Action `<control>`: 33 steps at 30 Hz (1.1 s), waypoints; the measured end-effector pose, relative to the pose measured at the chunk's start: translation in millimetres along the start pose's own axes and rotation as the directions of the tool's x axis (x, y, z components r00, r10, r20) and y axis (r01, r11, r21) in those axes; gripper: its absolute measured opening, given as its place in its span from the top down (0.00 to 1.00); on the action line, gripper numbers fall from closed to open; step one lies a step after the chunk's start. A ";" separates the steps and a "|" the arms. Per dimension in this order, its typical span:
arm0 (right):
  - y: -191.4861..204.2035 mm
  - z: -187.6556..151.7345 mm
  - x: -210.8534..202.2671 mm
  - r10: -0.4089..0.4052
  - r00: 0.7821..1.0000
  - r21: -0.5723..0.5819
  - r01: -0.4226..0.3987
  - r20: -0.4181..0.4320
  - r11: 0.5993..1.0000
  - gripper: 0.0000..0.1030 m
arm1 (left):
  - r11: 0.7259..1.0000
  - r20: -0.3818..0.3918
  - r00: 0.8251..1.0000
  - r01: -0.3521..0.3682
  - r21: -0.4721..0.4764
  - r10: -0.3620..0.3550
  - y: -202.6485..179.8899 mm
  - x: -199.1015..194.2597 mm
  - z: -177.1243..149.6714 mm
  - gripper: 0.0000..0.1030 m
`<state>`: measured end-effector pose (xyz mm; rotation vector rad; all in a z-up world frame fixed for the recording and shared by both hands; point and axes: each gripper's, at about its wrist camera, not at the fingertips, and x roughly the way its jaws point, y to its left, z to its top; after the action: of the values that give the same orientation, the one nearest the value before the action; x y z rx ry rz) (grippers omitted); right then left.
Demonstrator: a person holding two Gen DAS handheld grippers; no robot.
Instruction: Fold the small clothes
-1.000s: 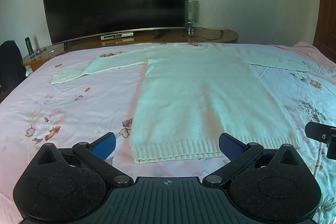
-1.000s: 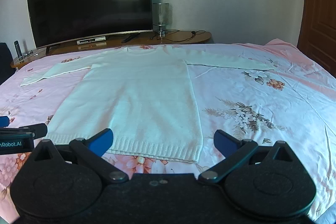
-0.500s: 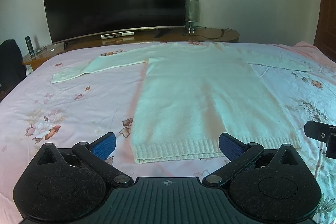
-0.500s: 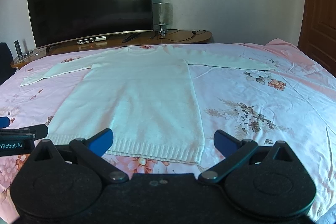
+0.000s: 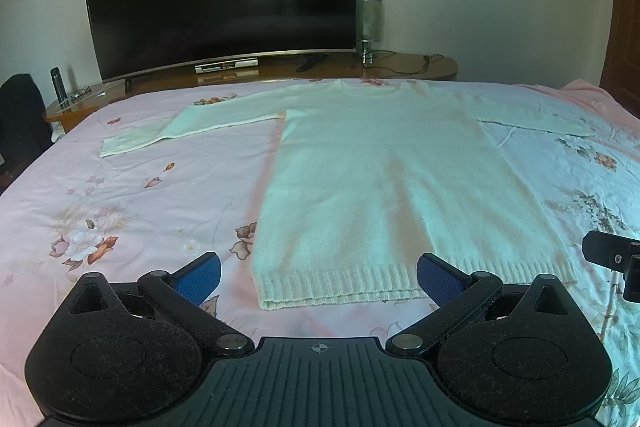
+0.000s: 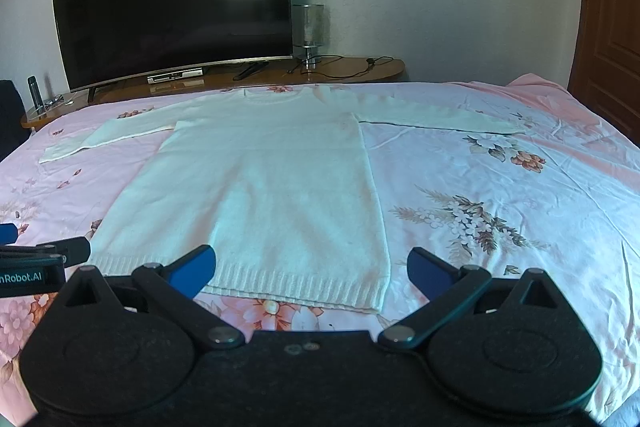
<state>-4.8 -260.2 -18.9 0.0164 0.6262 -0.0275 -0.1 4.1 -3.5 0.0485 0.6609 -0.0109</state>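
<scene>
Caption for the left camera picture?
Open left gripper poised before a white sweater's hem on a floral bedsheet.

Bed (image 5: 120, 195) filling the lower two-thirds of both frames, covered edge to edge by a pink sheet (image 6: 520, 227) printed with brown and white flower sprays (slightly creased toward the right edge). Spread flat on the sheet, a long white knitted sweater (image 5: 380, 187): ribbed hem at lower centre, neckline toward the top of the frame, both sleeves stretched straight out, left cuff reaching the upper left, right sleeve running toward the upper right. Sweater lying smooth, unfolded, touching nothing but the sheet beneath.
</scene>
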 end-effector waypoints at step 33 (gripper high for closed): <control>3.2 -1.7 0.0 0.008 1.000 -0.003 -0.008 0.003 1.000 0.01 | 1.000 -0.003 1.000 -0.002 0.000 0.002 7.1 -0.6 -2.4 0.00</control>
<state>-5.7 -257.0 -20.3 0.0157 0.6235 -0.0184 -1.9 11.3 -4.8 0.0495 0.6644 -0.0091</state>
